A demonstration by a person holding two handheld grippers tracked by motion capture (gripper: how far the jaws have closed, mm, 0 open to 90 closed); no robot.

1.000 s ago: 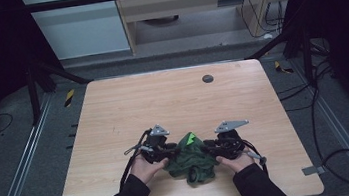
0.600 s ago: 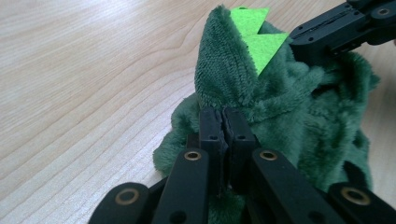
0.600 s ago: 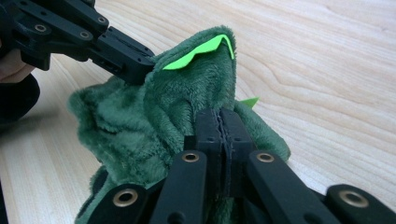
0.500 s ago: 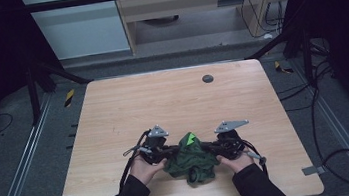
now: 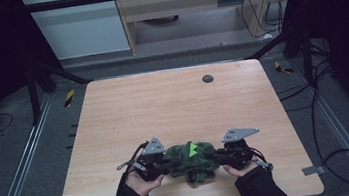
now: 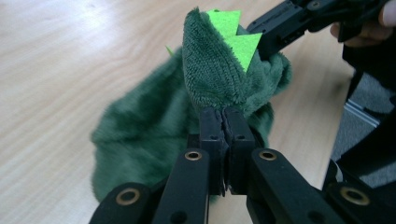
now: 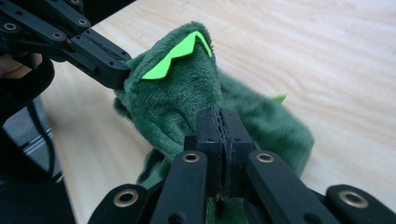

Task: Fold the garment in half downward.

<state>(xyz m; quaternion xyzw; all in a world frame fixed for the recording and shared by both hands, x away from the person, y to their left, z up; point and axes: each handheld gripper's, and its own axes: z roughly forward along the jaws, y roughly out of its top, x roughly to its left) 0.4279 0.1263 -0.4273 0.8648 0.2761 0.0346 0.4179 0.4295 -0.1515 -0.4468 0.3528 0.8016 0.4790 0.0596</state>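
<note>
Both grippers' fingers (image 6: 223, 140) pinch the green plush (image 5: 192, 158) near the table (image 5: 173, 103) edge.

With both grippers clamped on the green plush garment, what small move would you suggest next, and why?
Probably draw the left gripper and right gripper apart: both are shut on the green plush garment, which is bunched in a heap between them near the table edge.

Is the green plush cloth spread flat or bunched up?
Bunched: the green plush cloth sits heaped, pinched between the left gripper and the right gripper.
</note>
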